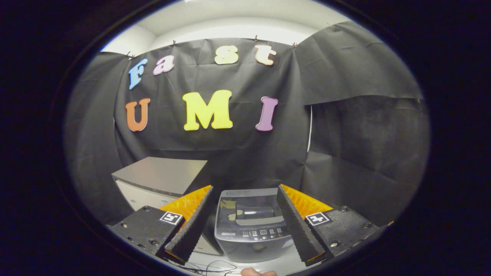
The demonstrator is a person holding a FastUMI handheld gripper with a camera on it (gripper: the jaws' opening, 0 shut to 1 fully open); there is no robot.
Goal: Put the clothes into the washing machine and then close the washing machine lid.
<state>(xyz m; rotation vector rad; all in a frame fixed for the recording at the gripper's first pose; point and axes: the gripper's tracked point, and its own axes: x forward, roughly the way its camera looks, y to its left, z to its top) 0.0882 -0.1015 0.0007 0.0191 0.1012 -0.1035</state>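
A small grey top-loading washing machine (pixel 251 230) stands on the pale floor below and ahead of me, seen between my two fingers. Its lid (pixel 253 211) lies flat on top, with a dark window in it, and a control panel (pixel 262 233) runs along the front edge. My gripper (pixel 244 188) is open and holds nothing, hovering well above the machine with one finger on either side of it in the view.
A grey box-like cabinet (pixel 161 176) stands just left of the machine. Thin cables (pixel 215 266) lie on the floor in front. Part of a person's hand (pixel 259 272) shows below the machine. Black cloth walls close in behind and to the right.
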